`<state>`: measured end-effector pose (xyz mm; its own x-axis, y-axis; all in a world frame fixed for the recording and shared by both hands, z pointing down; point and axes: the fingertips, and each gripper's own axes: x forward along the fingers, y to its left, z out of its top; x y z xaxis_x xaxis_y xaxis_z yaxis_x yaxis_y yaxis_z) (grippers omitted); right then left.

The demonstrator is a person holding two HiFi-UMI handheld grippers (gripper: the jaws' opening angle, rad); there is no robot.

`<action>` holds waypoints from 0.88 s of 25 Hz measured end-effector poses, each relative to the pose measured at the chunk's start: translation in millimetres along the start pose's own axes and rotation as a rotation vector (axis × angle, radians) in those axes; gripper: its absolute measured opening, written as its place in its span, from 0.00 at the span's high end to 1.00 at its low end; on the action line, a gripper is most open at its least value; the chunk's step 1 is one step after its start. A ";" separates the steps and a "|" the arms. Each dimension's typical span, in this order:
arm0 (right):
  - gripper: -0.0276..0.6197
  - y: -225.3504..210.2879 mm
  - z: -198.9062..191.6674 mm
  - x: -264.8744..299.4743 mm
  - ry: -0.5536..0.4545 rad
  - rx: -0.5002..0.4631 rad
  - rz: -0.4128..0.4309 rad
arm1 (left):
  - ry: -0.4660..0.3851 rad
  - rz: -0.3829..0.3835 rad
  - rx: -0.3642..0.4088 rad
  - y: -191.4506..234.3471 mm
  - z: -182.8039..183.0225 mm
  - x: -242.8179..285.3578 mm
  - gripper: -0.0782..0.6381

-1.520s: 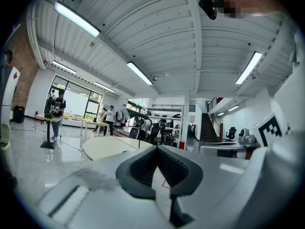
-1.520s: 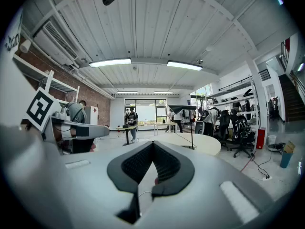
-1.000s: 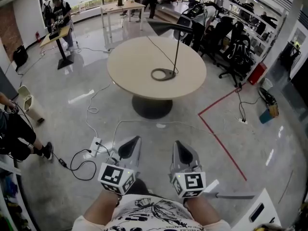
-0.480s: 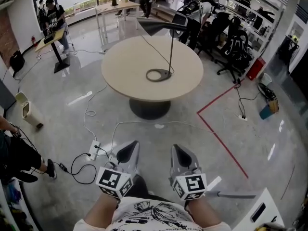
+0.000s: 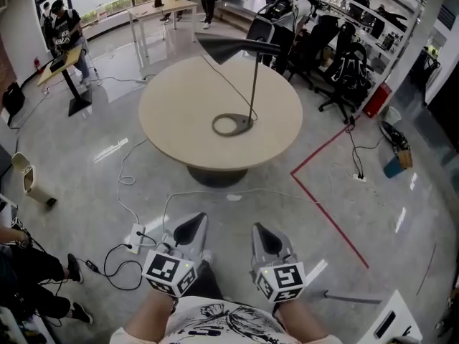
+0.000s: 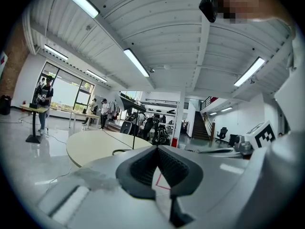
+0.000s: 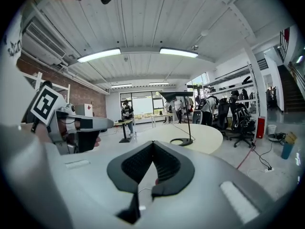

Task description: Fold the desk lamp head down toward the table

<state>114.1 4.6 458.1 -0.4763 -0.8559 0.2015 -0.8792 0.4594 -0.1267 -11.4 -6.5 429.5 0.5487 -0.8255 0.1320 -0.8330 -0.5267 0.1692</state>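
With left gripper (image 5: 192, 223) and right gripper (image 5: 260, 232) jaws closed empty, we judged the light, tippy desk lamp (image 5: 253, 84) best held at its rigid head (image 5: 233, 46).

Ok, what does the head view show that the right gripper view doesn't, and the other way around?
Only the head view: the power strip on the floor, the table's pedestal, and both grippers seen from above, with the left gripper and right gripper side by side, well short of the table. Only the right gripper view: the ceiling light strips, the brick wall, and that gripper's jaws together with nothing between them. Both: the round table and the desk lamp, its head raised and level.
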 end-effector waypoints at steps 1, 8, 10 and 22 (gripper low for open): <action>0.95 -5.3 3.6 10.0 0.000 0.000 -0.008 | 0.001 -0.007 -0.003 6.6 2.6 9.5 0.88; 0.95 -21.3 29.9 90.0 -0.017 -0.025 -0.073 | -0.012 -0.060 -0.004 75.7 28.5 63.0 0.88; 0.95 -26.7 36.7 110.9 -0.031 -0.030 -0.095 | -0.017 -0.083 0.003 92.1 35.7 77.8 0.88; 0.95 -56.1 70.0 190.1 -0.050 -0.126 -0.129 | -0.037 -0.131 -0.025 139.0 55.6 130.3 0.88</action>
<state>74.0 -200.5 435.5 -0.3611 -0.9188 0.1595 -0.9293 0.3687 0.0200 -59.6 -198.5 415.9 0.6493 -0.7572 0.0708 -0.7522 -0.6256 0.2069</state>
